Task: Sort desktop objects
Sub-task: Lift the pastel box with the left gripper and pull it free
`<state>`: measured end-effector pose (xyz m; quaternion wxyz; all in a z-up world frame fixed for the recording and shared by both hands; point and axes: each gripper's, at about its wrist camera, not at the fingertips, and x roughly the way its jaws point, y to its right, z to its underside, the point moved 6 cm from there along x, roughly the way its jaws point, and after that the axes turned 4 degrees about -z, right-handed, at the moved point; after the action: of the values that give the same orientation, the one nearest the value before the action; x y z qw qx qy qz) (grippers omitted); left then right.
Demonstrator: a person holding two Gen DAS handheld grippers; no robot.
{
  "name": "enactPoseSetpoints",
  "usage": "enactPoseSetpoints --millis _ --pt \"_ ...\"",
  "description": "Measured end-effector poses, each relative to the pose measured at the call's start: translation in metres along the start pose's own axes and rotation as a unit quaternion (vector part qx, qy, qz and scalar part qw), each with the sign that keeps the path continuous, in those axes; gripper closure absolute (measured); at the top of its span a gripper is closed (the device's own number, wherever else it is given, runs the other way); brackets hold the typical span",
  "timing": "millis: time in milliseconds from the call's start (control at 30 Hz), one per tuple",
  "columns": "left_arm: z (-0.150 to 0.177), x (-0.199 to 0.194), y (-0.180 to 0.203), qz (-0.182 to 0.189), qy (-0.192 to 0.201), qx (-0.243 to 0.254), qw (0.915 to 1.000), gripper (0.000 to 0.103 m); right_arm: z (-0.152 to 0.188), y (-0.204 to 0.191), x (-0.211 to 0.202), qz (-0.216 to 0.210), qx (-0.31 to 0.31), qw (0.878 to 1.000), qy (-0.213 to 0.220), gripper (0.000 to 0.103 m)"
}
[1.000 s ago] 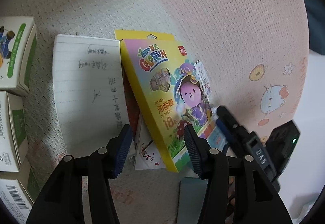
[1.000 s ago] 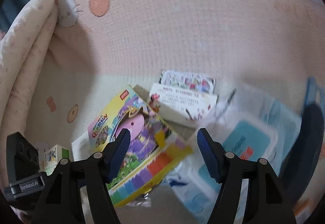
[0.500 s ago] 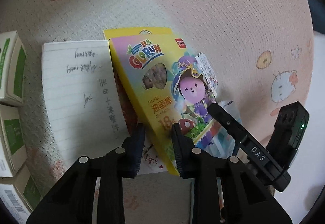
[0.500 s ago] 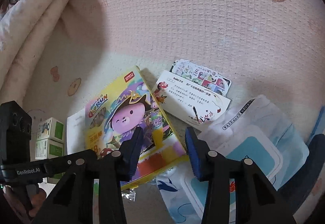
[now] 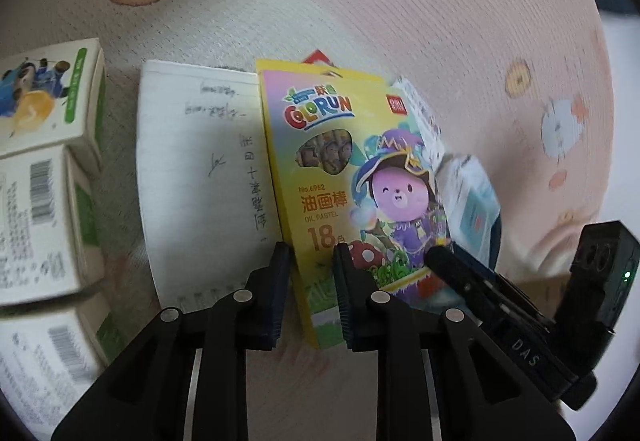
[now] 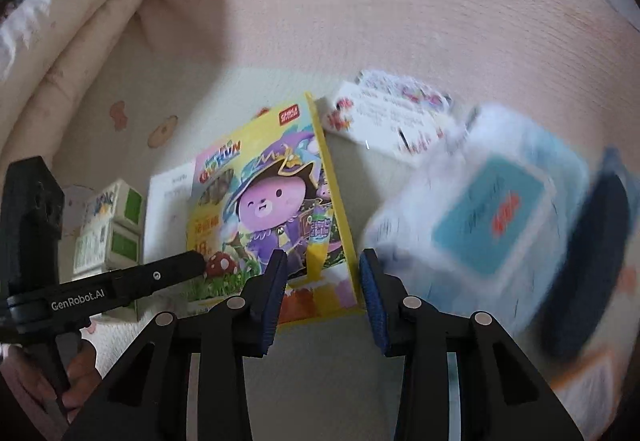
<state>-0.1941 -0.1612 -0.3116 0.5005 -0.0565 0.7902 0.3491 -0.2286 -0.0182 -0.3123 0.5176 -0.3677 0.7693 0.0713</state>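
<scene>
The left gripper pinches the oil pastel box at its lower corner — better to keep it level, since the right gripper, jaws spread, only straddles the other corner — unclamped.

The yellow oil pastel box reads "COLORUN", "No.6962", "油画棒", "OIL PASTEL" and "18"; the black gripper body at far right in the left wrist view bears "DAS"; the black gripper at left in the right wrist view bears "GenRobot.AI"; handwriting on the lined notepad is illegible.
</scene>
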Motion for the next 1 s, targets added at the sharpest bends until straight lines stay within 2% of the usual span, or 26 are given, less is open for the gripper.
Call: enactPoseSetpoints --millis 167,267,367,467,567,767,900,1000 --pt "0.025 -0.01 0.008 -0.039 -0.001 0.097 0.9945 0.079 0.043 -0.01 -0.003 0.022 0.028 0.999 -0.014 0.068" --pt "0.041 -0.015 0.008 -0.047 -0.002 0.132 0.9901 0.079 0.068 -0.01 -0.005 0.012 0.071 0.997 -0.025 0.068" --pt "0.057 -0.021 0.007 -0.056 0.003 0.166 0.9846 0.079 0.089 -0.016 -0.013 0.006 0.092 0.996 -0.015 0.068" --pt "0.071 -0.028 -0.001 -0.057 0.0 0.17 0.9838 0.079 0.108 -0.024 -0.021 0.012 0.103 0.994 -0.017 0.068" --pt "0.081 -0.037 -0.007 -0.057 -0.006 0.168 0.9842 0.079 0.122 -0.037 -0.026 0.014 0.088 0.996 -0.03 0.068" --pt "0.106 -0.051 -0.017 -0.057 -0.028 0.18 0.9817 0.079 0.154 -0.055 -0.038 -0.004 0.095 0.994 -0.056 0.068" --pt "0.117 -0.054 -0.018 -0.049 -0.041 0.179 0.9818 0.078 0.162 -0.052 -0.043 -0.016 0.112 0.991 -0.066 0.068" --pt "0.116 -0.052 -0.018 -0.059 -0.051 0.172 0.9819 0.071 0.161 -0.05 -0.042 -0.019 0.12 0.991 -0.062 0.068"
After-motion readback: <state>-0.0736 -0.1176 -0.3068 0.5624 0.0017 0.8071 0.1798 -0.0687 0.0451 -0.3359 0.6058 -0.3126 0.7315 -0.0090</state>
